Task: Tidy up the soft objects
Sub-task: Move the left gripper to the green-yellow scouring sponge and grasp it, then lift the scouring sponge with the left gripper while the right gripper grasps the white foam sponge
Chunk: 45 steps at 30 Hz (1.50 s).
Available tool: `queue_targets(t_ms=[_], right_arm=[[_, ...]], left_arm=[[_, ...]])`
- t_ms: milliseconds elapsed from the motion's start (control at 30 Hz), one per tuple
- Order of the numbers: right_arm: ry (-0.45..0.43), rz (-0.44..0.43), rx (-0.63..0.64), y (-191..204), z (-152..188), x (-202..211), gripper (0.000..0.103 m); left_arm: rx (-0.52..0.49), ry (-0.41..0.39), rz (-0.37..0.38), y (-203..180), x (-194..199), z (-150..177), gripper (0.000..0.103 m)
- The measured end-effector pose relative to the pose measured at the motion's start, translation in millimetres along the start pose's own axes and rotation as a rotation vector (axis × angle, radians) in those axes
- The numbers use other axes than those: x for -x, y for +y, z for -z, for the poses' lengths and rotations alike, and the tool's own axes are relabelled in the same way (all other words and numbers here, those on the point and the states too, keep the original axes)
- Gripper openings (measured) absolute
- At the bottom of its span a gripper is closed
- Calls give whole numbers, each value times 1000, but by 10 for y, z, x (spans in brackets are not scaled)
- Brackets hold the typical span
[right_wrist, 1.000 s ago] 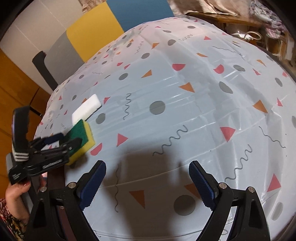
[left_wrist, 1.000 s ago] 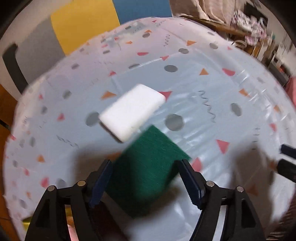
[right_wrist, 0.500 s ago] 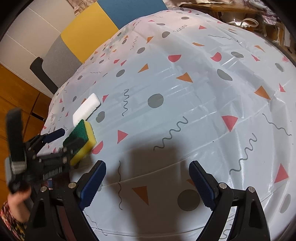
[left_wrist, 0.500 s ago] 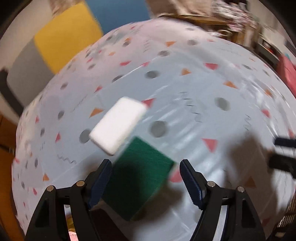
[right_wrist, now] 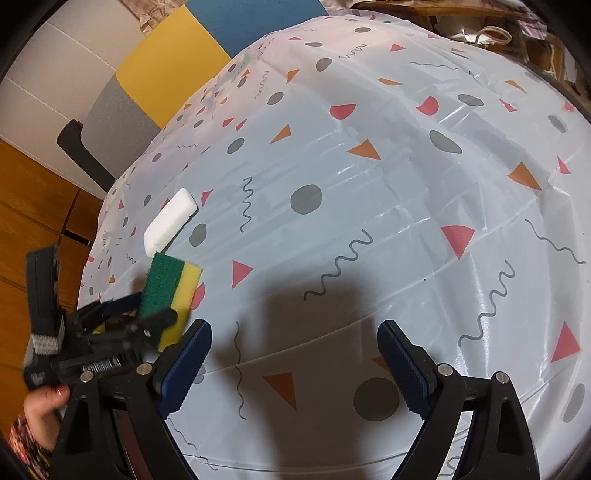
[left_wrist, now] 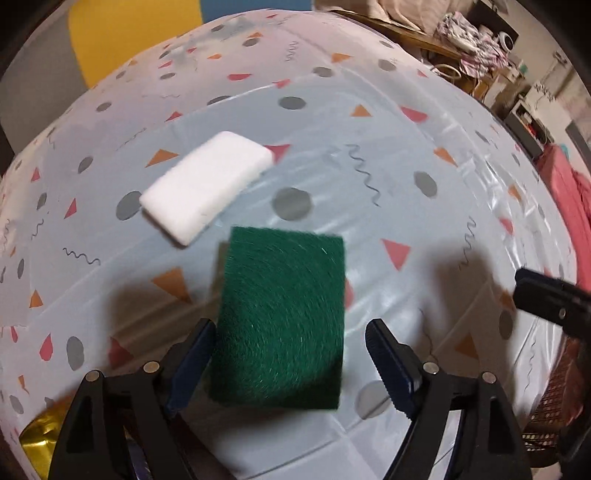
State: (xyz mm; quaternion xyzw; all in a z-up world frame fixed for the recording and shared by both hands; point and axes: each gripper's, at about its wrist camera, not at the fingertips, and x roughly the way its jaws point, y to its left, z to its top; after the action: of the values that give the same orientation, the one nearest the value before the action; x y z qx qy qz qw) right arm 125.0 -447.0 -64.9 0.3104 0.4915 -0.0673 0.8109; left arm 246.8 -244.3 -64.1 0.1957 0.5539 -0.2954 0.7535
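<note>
Squaring the green-topped yellow foam scrub sponge (left_wrist: 280, 325) w/ the white rectangular foam block (left_wrist: 207, 184) just ahead-left: left gripper (left_wrist: 290, 360) jaws spread around it, unclamped; close evenly. Right gripper (right_wrist: 293, 363) spread, empty.

Sponges, two in all:
- One green-and-yellow sponge (left_wrist: 282, 319), green scouring face up, yellow foam layer showing in the right wrist view (right_wrist: 168, 295).
- One white sponge (left_wrist: 207, 184), plain block, also in the right wrist view (right_wrist: 170, 221).

Grippers, two: one left gripper (left_wrist: 291, 363), one right gripper (right_wrist: 295, 365). Two blue-padded jaws on each, four altogether.

Surface (right_wrist: 388, 184), one, under one patterned cloth.

Wall panels behind, three counted by colour: one grey panel (right_wrist: 118, 114), one yellow panel (right_wrist: 170, 51), one blue panel (right_wrist: 255, 22).

Hand, one, lower left of the right wrist view, red-painted nails (right_wrist: 42, 410).
</note>
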Motion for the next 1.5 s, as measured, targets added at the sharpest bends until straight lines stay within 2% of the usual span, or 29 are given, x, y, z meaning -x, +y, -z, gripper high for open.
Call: queue_targets(t_ms=[100, 233, 267, 300, 400, 633, 767, 967, 1167, 1367, 1500], right_arm=[[0, 10, 0, -4, 4, -9, 92], [11, 25, -10, -40, 2, -46, 92], [11, 28, -12, -50, -2, -51, 92], [10, 30, -13, -57, -6, -51, 92], [5, 37, -10, -64, -13, -53, 92], [9, 40, 1, -60, -5, -77, 92], [-4, 35, 31, -10, 9, -77, 92], [-15, 28, 123, 160, 74, -126, 92], [-43, -5, 227, 375, 178, -161, 92], [-129, -23, 390, 734, 336, -131, 92], [-108, -13, 396, 1024, 230, -306, 92]], left_arm=[[23, -40, -26, -121, 2, 41, 84], [17, -14, -83, -275, -144, 45, 82], [24, -13, -99, -274, -143, 69, 79], [43, -13, -107, -275, -139, 89, 69], [121, -49, -51, -217, -29, 158, 70], [229, -167, -14, -100, 371, 440, 70], [255, -242, 2, -93, 671, 703, 70], [212, -339, -6, -190, 1010, 978, 70], [290, -419, -12, 58, 1385, 1362, 70], [417, -484, -3, 497, 1772, 1759, 70], [478, -499, 2, 703, 1906, 2005, 70]])
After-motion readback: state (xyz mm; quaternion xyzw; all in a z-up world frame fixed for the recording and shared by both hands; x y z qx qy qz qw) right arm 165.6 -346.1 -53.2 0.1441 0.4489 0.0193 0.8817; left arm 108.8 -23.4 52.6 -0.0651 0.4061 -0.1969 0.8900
